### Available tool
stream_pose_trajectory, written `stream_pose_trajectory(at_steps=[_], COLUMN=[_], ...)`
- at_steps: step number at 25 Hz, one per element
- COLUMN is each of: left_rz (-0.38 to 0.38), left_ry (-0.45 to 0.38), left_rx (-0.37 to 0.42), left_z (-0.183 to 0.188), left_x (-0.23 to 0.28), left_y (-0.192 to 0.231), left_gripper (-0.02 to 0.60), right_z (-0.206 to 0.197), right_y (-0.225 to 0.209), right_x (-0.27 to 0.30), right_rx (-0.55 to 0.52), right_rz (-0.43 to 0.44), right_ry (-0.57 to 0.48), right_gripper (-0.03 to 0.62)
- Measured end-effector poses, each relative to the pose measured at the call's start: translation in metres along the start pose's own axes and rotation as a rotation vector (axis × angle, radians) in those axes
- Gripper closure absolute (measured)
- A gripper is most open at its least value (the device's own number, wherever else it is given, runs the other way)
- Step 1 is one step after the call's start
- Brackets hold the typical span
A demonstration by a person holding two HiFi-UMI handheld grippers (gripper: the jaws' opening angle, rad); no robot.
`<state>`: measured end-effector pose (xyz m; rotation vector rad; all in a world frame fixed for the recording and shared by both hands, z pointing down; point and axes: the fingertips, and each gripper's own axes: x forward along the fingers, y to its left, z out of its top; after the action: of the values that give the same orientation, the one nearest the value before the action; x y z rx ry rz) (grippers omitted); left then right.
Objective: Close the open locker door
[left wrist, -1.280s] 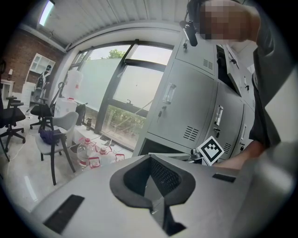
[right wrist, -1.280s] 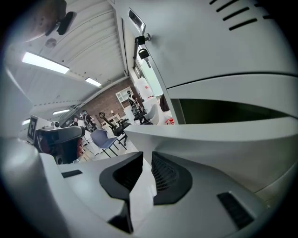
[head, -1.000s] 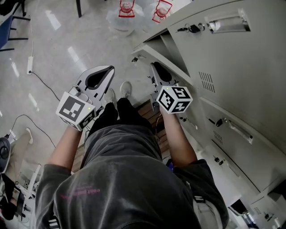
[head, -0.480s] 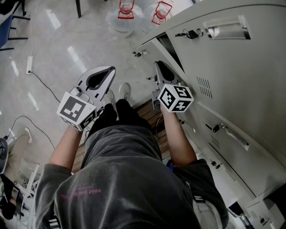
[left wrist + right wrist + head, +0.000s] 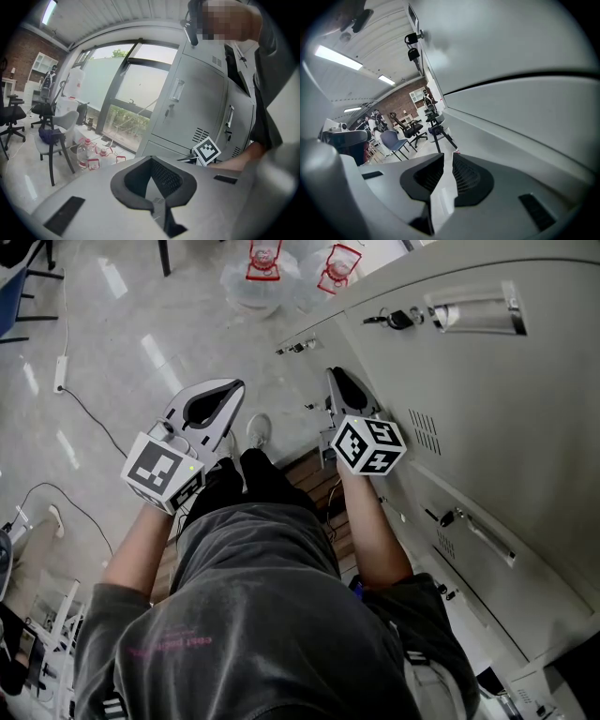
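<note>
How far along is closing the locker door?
Done: the locker door sits about flush with the cabinet, with no dark gap showing. In hand: the right gripper rests against its face, jaws slightly apart and empty. Left: confirm it latches, which cannot be told, then withdraw.

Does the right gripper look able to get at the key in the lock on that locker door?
Probably yes. The right gripper is close against the locker door, and the door face between it and the key is bare. Its fingers stand slightly apart and hold nothing.
</note>
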<state>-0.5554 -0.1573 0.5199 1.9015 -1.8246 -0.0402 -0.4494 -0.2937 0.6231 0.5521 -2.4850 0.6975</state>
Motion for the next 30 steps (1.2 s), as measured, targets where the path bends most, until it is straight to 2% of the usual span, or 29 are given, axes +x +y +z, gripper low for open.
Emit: stream_pose_trajectory(at_steps=[3, 7, 11, 15, 17, 20, 24, 26, 30], left_rz=[0.012, -0.005, 0.011, 0.025, 0.032, 0.011, -0.015, -0.036, -0.14], left_ry=[-0.002, -0.037, -0.001, -0.024, -0.006, 0.002, -0.051, -0.038, -0.047], left_rx=[-0.01, 0.038, 0.003, 0.012, -0.002, 0.005, 0.057, 0.053, 0.11], left_z=[0.002, -0.001, -0.001, 0.004, 0.004, 0.002, 0.011, 0.015, 0.032], left_x=[0.003, 0.003, 0.005, 0.004, 0.0, -0.01, -0.022, -0.031, -0.044], left_y=[0.0, 0.0, -0.004, -0.007, -0.01, -0.015, -0.016, -0.022, -0.029], left_gripper=[0.566, 0.566, 0.566, 0.566, 0.566, 0.566, 0.566, 0.566, 0.566], right_z=[0.0, 0.001, 0.001, 0.002, 0.003, 0.005, 0.011, 0.014, 0.023], right_y=[-0.003, -0.006, -0.006, -0.003, -0.002, 0.005, 0.023, 0.033, 0.054], right_x=[0.001, 0.003, 0.004, 0.005, 0.003, -0.002, -0.014, -0.024, -0.052], right_rx=[-0.008, -0.016, -0.028, -0.03, -0.031, -0.028, -0.026, -0.026, -0.009], right_rz=[-0.007, -0.008, 0.001, 0.018, 0.023, 0.027, 0.032, 0.028, -0.031], right_ry=[0.003, 0.005, 0.008, 0.003, -0.003, -0.018, -0.049, -0.064, -0.143], right_gripper=[0.526, 0.526, 0.526, 0.526, 0.526, 0.526, 0.526, 0.526, 0.526])
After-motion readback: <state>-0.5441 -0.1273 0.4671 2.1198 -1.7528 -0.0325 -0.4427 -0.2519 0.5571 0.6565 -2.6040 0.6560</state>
